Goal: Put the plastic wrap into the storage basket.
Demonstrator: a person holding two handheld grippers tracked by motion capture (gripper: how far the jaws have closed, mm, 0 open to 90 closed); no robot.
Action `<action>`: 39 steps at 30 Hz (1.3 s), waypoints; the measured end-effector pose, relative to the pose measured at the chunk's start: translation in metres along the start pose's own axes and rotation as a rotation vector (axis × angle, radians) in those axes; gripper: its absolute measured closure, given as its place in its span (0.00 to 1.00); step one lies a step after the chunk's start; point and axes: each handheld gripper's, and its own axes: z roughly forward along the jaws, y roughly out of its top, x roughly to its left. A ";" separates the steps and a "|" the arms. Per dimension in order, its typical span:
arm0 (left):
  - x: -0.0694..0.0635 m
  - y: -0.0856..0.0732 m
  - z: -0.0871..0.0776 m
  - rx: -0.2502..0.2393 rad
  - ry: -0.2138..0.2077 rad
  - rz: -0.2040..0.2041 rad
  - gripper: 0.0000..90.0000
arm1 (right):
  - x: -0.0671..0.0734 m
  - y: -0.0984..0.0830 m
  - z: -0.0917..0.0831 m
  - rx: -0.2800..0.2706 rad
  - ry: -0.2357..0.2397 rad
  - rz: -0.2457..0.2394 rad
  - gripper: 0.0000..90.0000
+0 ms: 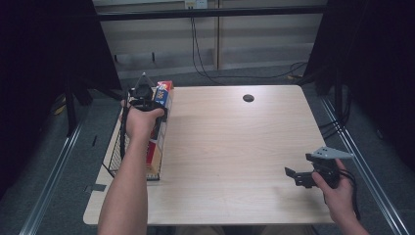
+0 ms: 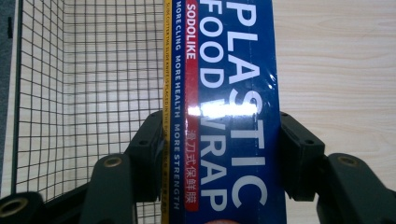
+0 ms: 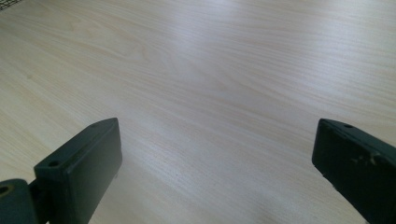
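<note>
The left gripper (image 1: 145,93) at the left of the frame is clamped tight, while the right gripper (image 1: 293,176) at lower right stands wide apart.

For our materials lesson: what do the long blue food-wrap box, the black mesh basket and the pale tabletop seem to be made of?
Long blue food-wrap box: probably cardboard, glossy; glare streak across print. Black mesh basket: thin metal wire, likely coated; open grid. Pale tabletop: wood-look laminate, probably; printed grain, soft sheen.

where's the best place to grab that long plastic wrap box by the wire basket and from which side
Grip the plastic wrap box across its narrow width, near the middle of its length, coming down from above. Its long flat sides suit two jaws, as the left gripper shows, clamped that way. The wire basket blocks a sideways approach.
</note>
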 end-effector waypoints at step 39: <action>0.041 -0.009 0.016 0.030 0.037 -0.055 0.48 | 0.003 0.001 0.002 0.008 0.012 -0.018 0.02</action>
